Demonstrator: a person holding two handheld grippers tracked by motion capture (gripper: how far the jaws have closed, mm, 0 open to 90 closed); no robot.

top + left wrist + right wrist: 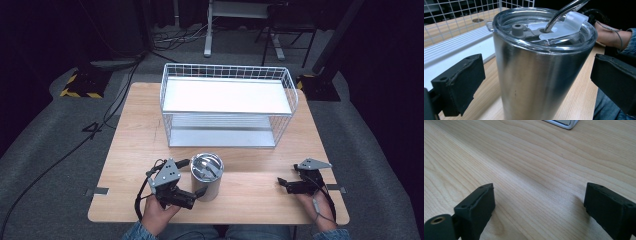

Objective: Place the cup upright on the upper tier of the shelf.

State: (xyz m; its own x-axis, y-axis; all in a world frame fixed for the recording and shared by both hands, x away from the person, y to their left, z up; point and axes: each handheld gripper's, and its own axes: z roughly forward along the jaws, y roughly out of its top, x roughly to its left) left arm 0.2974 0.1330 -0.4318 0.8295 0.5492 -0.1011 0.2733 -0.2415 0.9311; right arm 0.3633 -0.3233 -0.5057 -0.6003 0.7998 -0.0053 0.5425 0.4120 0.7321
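Steel tumbler [206, 176] with clear lid and curved metal handle, standing upright on the wooden table [135, 130] near its front edge, in front of the white wire rack [227, 106] with 2 shelves. Left gripper [196, 192]: jaws spread wide, 1 on each side of the tumbler [536, 75], neither pad touching its wall. Right gripper [281, 183]: well apart to the right, jaws released over bare wood, grasping nothing; a corner of the rack's base [564, 123] lies ahead.
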